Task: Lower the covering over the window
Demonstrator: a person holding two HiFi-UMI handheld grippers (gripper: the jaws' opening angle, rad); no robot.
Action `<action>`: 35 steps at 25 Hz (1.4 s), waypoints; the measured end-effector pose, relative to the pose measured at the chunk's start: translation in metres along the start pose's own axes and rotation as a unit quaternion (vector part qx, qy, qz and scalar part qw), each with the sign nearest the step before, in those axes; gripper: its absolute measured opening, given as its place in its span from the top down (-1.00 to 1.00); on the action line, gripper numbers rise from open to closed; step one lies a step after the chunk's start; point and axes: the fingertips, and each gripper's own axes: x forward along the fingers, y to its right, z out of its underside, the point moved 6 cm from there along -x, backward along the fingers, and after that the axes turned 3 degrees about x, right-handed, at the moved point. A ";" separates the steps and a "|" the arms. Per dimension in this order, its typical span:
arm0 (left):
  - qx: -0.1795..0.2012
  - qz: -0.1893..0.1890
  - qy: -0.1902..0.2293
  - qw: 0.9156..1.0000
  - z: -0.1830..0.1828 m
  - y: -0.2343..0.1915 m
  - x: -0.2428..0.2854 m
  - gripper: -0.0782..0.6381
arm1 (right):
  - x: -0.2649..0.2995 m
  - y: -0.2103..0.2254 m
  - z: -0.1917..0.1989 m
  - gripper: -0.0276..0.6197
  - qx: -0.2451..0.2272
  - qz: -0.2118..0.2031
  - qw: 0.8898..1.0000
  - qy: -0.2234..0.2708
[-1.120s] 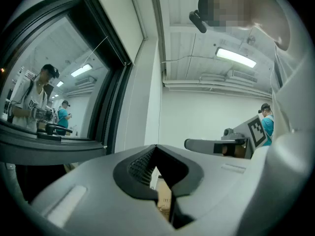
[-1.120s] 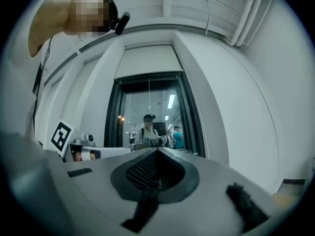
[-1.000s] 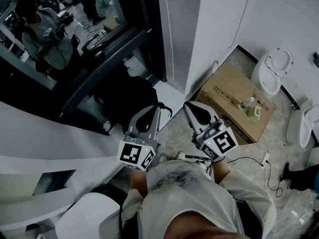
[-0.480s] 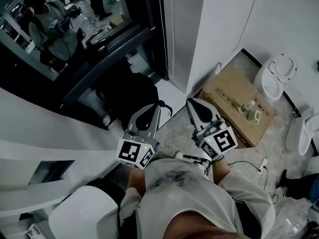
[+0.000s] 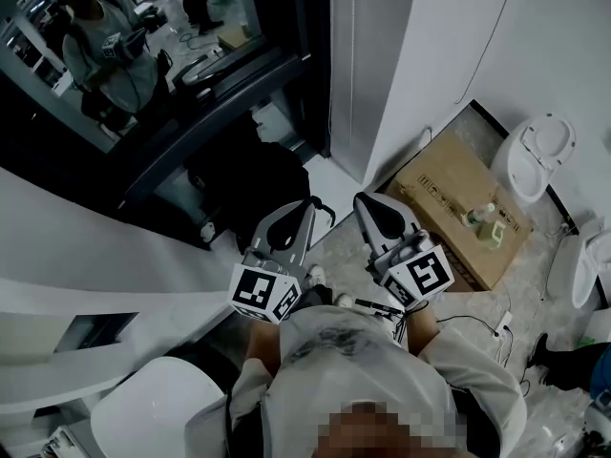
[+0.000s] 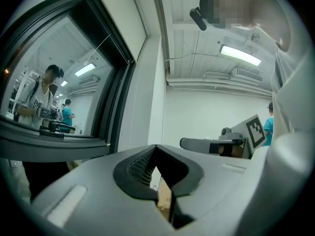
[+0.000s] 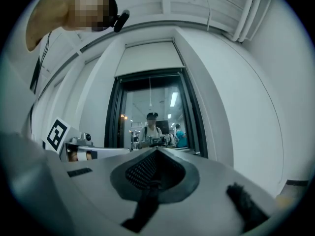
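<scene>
Bare white room, dark-framed window (image 7: 150,117) dead ahead. Its covering (image 7: 150,58) looks rolled up at the top, with a thin pull cord (image 7: 150,95) dangling. My left gripper (image 5: 296,213) and right gripper (image 5: 370,208) both have jaws clenched on nothing. I'm holding them level facing it, I'd guess to line up for that cord.

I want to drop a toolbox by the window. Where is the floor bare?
Bare: the pale floor strip between the black bag and the cardboard box, along the white wall. Crowded: the box top holds bottles, and cables trail near the toilets.
</scene>
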 end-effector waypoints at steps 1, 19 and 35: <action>-0.001 0.002 0.001 1.000 0.000 -0.005 0.003 0.76 | 0.006 0.002 0.000 0.86 -0.002 0.002 1.000 -0.001; -0.014 0.047 0.002 0.999 0.007 -0.096 0.064 0.76 | 0.093 0.042 0.006 0.86 -0.005 0.054 0.999 -0.002; -0.031 0.042 -0.005 0.999 0.018 -0.122 0.120 0.76 | 0.127 0.094 0.003 0.86 0.010 0.055 0.998 0.007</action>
